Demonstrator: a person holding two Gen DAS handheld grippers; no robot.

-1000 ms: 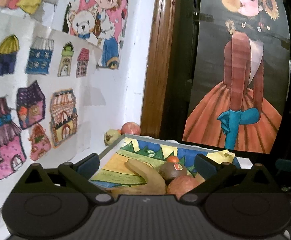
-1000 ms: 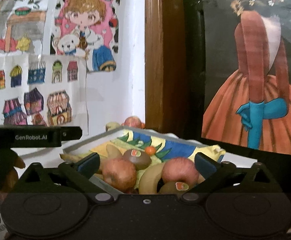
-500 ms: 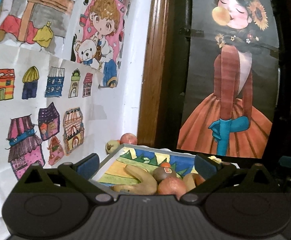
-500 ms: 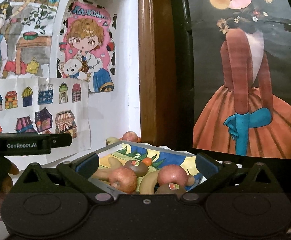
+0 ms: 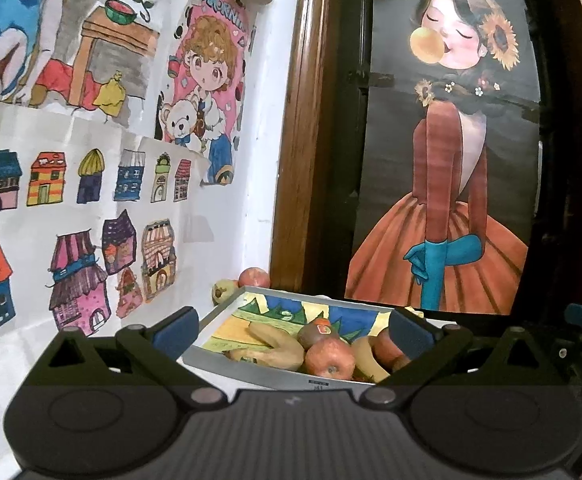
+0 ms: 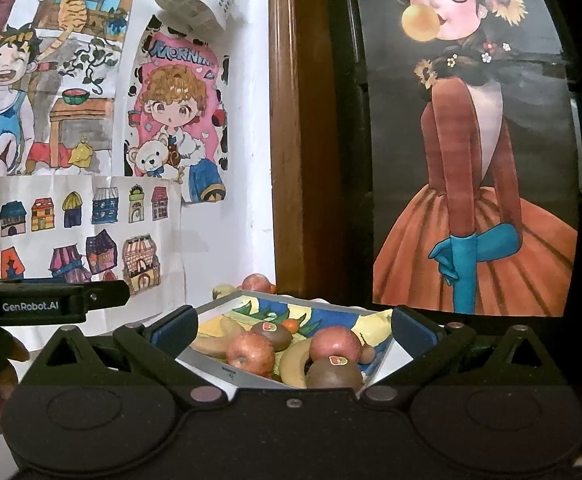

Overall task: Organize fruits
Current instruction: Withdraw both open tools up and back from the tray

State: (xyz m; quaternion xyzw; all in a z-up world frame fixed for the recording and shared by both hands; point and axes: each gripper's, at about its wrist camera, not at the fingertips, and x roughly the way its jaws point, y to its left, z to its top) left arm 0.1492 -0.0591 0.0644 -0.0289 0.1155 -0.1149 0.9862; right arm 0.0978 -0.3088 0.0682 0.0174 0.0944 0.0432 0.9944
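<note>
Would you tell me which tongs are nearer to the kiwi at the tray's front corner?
Right. The right tongs are open, with the kiwi just ahead between their fingers. The left tongs, also open, sit further left, and that kiwi is not visible from them.

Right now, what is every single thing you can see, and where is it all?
tray: 1, grey rim, painted inside, between the open fingers
apples: 2, red, in the tray
kiwis: 2, brown, stickered, in the tray
bananas: at least 2, yellow-brown, in the tray
small orange fruit: 1, at the tray's back
loose fruit: 2, red and yellowish, behind the tray
drawings: several, on the white wall
left gripper: open
right gripper: open
</note>
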